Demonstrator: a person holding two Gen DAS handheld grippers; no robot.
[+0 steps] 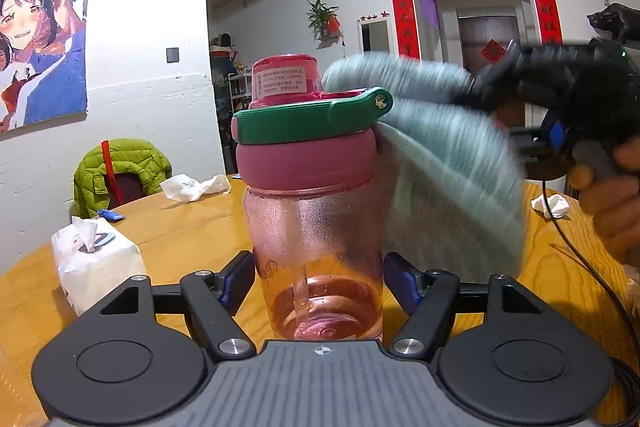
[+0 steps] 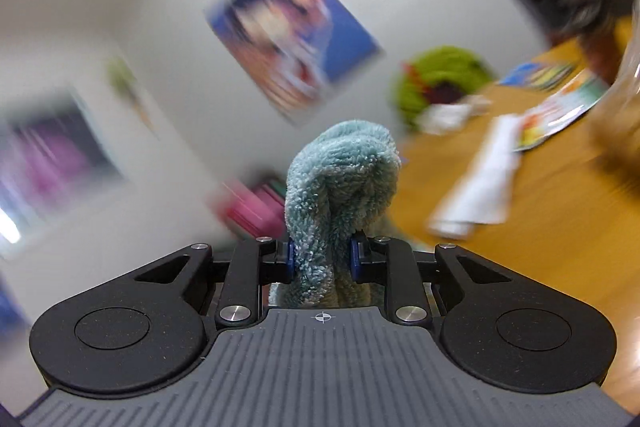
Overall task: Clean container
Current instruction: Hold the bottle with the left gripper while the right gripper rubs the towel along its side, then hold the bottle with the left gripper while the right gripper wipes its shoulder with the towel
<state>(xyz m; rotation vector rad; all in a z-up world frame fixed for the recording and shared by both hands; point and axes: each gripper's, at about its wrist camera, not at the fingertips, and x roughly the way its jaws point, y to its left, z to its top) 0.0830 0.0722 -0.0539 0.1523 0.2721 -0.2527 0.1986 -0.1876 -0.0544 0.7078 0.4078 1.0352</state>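
Left gripper (image 1: 320, 279) clamped on the pink bottle (image 1: 316, 227), upright above the wooden table (image 1: 180, 227). Right gripper (image 2: 322, 257) closed narrow on a teal cloth (image 2: 340, 179), pressed against the bottle's lid (image 1: 306, 163), blurred.

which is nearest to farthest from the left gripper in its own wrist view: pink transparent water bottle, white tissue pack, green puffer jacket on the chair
1. Pink transparent water bottle, clamped in the left gripper.
2. White tissue pack, on the table's left.
3. Green puffer jacket, draped on the chair beyond the table.
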